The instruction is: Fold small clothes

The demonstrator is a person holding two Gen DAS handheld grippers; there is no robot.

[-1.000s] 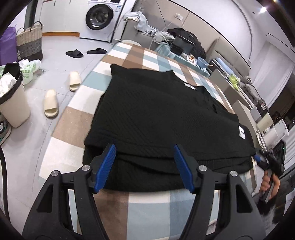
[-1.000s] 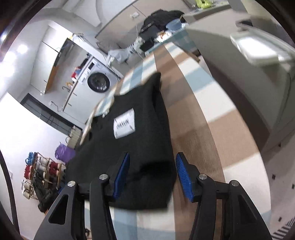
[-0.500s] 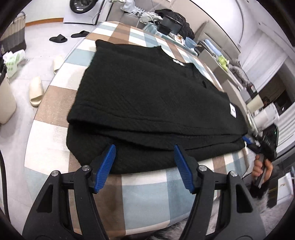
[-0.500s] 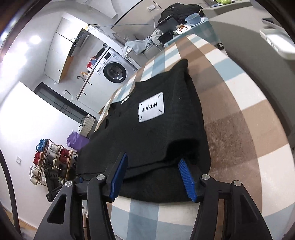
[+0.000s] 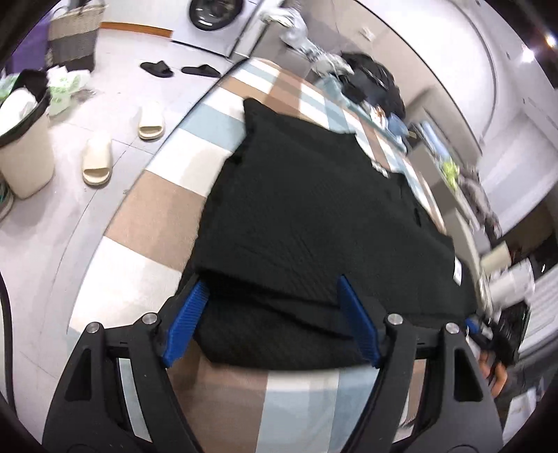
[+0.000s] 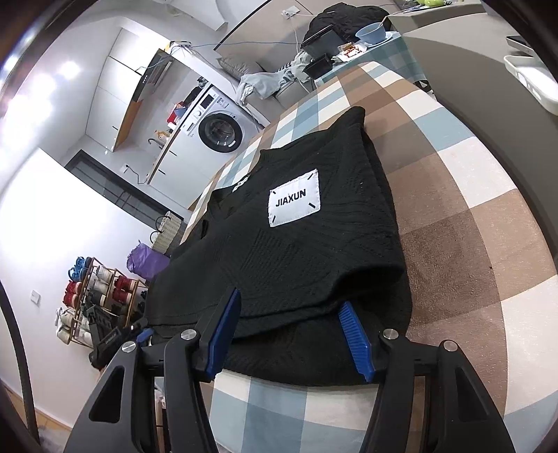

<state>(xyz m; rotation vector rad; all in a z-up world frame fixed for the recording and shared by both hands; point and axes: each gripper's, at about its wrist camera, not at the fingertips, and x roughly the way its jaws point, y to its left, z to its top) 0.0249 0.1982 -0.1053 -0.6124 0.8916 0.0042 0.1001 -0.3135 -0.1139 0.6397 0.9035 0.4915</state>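
A black knit garment (image 5: 314, 216) lies folded in layers on the checked tablecloth (image 5: 157, 195). My left gripper (image 5: 272, 284) straddles its near edge by the left corner. The jaws are opening, the cloth lies between the blue pads, and they do not press it. In the right wrist view the garment (image 6: 314, 261) shows a white JIAXUN label (image 6: 294, 198). My right gripper (image 6: 289, 298) stands open astride the near edge by the right corner, the upper layer's hem between its fingers. A hand holds that right gripper (image 5: 502, 331) at the left view's right edge.
A cream bin (image 5: 24, 153), cream slippers (image 5: 97, 160) and black slippers lie on the floor to the left. A washing machine (image 6: 219, 134) and a shoe rack (image 6: 94, 296) stand beyond. A dark bag (image 5: 373, 83) and a blue bowl (image 6: 371, 33) crowd the table's far end.
The left gripper came down and in over the garment's near left corner, and its jaws widened. The right gripper closed in on the near right edge and its jaws spread a little.
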